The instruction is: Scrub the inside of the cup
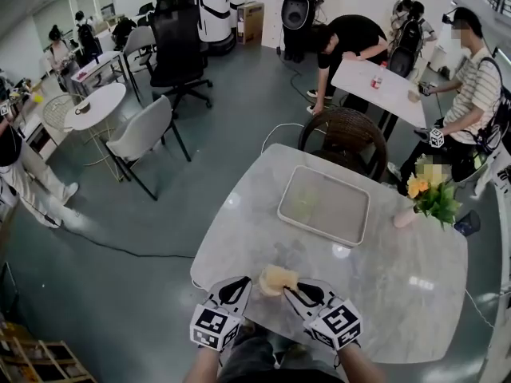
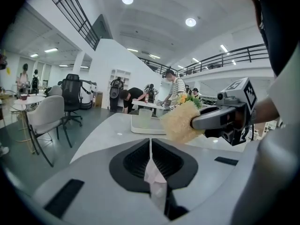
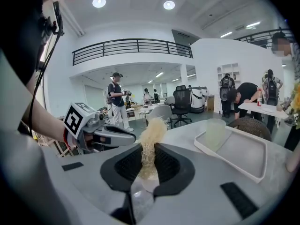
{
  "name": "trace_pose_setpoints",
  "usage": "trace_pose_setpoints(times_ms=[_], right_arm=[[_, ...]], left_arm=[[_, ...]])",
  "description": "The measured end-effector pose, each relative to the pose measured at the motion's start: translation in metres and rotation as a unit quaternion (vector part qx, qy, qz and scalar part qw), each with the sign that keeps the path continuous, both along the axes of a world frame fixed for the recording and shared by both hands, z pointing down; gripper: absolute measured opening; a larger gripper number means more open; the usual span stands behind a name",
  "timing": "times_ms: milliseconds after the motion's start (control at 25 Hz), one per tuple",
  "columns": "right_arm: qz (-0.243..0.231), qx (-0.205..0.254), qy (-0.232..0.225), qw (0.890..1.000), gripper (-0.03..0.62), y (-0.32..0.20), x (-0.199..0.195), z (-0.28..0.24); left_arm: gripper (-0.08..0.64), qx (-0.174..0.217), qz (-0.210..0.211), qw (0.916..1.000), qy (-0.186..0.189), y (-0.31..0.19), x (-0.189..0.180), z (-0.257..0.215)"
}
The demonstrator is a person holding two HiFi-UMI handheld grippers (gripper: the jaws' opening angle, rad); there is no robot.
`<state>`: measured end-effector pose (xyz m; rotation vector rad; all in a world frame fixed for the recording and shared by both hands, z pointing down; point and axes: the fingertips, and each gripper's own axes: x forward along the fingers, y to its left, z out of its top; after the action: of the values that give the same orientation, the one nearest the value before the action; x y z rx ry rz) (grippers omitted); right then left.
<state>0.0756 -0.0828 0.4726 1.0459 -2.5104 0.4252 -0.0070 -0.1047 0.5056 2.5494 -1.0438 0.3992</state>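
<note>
Scrubbing has not begun: the right tongs [image 3: 147,165] are clamped on a fibrous scrubber [image 3: 151,134] at the desk's [image 1: 399,294] near edge, the left tongs [image 2: 151,153] are closed on nothing beside them, and the cup [image 3: 215,132] stands untouched in the tray [image 3: 243,170] toward the far edge.

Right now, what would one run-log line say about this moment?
right gripper: shut on fuzzy yellow scrub sponge | left gripper: shut, empty | translucent plastic cup: on white tray, untouched
</note>
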Motion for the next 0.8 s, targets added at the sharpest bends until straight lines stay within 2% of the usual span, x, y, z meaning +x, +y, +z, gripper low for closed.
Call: trace_pose_setpoints(times_ms=[600,800], right_arm=[[0.004,-0.006,0.029,1.0,0.063,-0.012,-0.01,0.006],[0.009,-0.007,0.033,0.999,0.063,-0.014,-0.011,0.007]], left_arm=[[0.018,-0.014,0.067,0.9976,-0.014,0.0,-0.01,0.016],[0.058,-0.021,0.084,0.9962,-0.013,0.001,-0.007,0.022]])
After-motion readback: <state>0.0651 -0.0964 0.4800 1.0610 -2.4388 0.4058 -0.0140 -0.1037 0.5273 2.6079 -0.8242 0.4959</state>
